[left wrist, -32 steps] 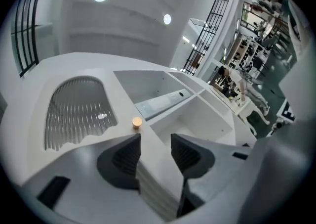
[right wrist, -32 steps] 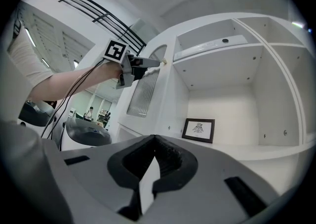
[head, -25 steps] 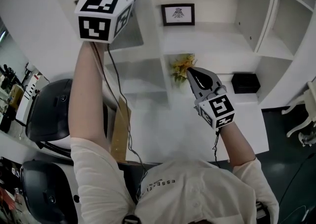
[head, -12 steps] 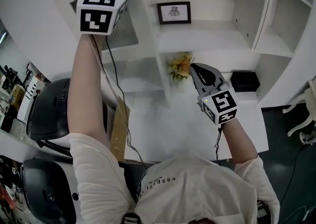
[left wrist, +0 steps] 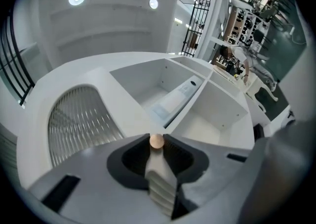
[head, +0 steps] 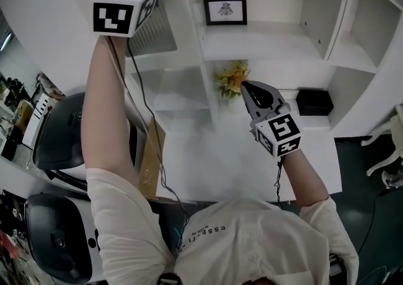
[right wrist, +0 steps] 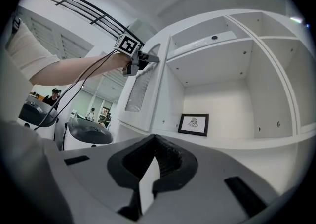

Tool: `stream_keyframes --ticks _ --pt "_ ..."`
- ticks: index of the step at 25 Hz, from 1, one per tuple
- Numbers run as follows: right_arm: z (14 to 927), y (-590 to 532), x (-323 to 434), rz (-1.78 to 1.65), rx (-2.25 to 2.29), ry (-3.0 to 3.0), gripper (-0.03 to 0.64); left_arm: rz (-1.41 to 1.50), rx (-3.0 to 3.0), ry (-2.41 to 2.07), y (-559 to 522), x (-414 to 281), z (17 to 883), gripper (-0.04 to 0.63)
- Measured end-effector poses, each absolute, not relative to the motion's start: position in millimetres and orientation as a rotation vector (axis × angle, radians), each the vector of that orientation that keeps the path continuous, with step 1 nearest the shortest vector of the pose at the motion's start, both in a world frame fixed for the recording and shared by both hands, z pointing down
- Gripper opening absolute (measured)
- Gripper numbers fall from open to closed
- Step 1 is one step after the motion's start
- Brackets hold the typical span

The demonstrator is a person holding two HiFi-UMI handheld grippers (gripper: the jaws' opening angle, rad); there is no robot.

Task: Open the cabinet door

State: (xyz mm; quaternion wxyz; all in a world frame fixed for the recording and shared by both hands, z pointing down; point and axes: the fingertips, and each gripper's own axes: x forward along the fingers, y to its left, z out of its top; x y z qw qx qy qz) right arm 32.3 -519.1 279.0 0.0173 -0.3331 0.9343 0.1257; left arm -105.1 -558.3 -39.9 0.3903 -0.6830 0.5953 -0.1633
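The white cabinet door [left wrist: 79, 119] has an arched ribbed-glass panel and a small round wooden knob [left wrist: 156, 141]. My left gripper [left wrist: 156, 138] is raised to it. Its jaws are closing, and the knob sits between the tips with both touching it. The head view shows that gripper's marker cube [head: 123, 4] high at the top left, its jaws cut off by the frame edge. The right gripper view shows the left gripper [right wrist: 140, 60] at the top of the door [right wrist: 140, 92]. My right gripper [head: 244, 89] hangs lower before the shelves, shut with nothing in it [right wrist: 155, 138].
Open white shelves [head: 271, 38] hold a framed picture [head: 225, 10], yellow flowers [head: 231, 80] and a black box [head: 313, 102]. A white desk [head: 252, 158] lies below. Two dark chairs [head: 63, 139] and a cardboard sheet [head: 151, 158] stand at the left.
The left gripper's jaws have drawn in around the knob. Both hands have held roughly where they were; the head view has shifted slightly.
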Motion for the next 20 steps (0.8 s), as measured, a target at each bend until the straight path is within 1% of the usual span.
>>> stream_keyframes --ticks 7,14,20 --pt "272 -491 12 0.426 -1.034 2.886 0.014 -0.282 -1.878 1.42 -525 -105 -41 0.084" --pt "270 -462 -9 0.412 -1.09 2.809 0.014 -0.294 -1.941 1.324 -494 -107 -38 0.074" --pt "267 -435 -19 0.433 -1.124 2.714 0.014 -0.24 -2.003 1.232 -472 -113 -37 0.074"
